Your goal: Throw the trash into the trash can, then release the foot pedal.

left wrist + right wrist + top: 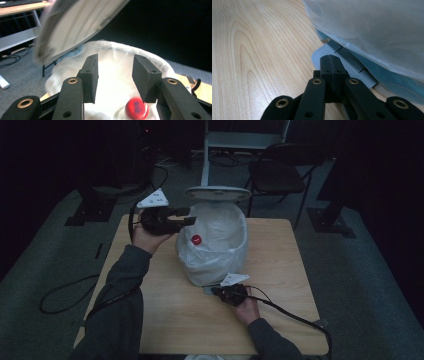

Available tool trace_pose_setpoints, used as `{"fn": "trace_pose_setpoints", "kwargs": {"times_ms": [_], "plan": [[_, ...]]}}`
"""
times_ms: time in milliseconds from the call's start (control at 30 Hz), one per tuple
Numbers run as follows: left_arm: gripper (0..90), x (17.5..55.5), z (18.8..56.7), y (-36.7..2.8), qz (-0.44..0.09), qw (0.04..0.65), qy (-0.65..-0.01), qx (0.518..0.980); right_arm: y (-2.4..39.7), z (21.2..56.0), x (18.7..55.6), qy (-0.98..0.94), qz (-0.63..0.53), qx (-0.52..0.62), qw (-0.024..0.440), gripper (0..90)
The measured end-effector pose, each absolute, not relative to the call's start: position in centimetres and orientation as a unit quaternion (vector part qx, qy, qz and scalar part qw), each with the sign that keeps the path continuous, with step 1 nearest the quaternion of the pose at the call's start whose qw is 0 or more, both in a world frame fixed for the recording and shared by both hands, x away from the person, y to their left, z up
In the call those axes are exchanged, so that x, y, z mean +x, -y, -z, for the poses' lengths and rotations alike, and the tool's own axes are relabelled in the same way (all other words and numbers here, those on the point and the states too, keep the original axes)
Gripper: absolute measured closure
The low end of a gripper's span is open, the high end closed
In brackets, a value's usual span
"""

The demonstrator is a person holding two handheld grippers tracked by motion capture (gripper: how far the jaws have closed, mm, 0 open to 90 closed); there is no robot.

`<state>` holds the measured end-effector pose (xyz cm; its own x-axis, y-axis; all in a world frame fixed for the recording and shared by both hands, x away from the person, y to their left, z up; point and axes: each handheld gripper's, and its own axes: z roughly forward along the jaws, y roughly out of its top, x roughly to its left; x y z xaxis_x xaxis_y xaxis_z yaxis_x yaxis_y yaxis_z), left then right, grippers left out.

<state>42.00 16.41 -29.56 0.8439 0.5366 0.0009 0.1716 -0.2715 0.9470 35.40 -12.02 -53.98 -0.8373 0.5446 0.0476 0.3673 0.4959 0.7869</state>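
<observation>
A pedal bin [216, 251] lined with a white plastic bag [227, 237] stands in the middle of the wooden counter [165, 305], a little toward the far edge. Its lid [217, 193] is raised and tilted back. Inside, on the side of the bag near the counter's left edge, there is a small red ball [196, 239]; it looks blurred in the left gripper view, so it may be in motion.

The left hand-held gripper [189, 216] hovers over the left rim of the bin. Its jaws stand wide apart with nothing between them, and the red ball [135, 108] is below them.

The right hand-held gripper [331, 65] is low at the near side of the bin, its jaws pressed fully together with nothing between them, and its tip rests on the grey ribbed pedal [329, 51]. I judge that this pressing holds the lid up.

The ball seems light and probably soft, so a mild grip across its middle should be enough. The bag is thin and slippery and can be caught easily by the jaws. The bin looks light, so a strong push on the pedal may make it slide.
</observation>
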Motion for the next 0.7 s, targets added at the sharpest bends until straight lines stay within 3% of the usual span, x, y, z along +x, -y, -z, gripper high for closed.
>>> {"fn": "trace_pose_setpoints", "kwargs": {"times_ms": [333, 700], "plan": [[57.5, 42.5, 31.7, -21.1, -0.169, 0.576, -0.292, 0.744, 12.0, 54.0, 35.4, -0.859, -0.426, 0.266, 0.101, 90.0], [56.8, 42.7, 35.6, -22.8, -0.166, 0.55, -0.34, 0.745, 12.1, 54.0, 35.5, -0.859, -0.426, 0.264, 0.102, 90.0]]}}
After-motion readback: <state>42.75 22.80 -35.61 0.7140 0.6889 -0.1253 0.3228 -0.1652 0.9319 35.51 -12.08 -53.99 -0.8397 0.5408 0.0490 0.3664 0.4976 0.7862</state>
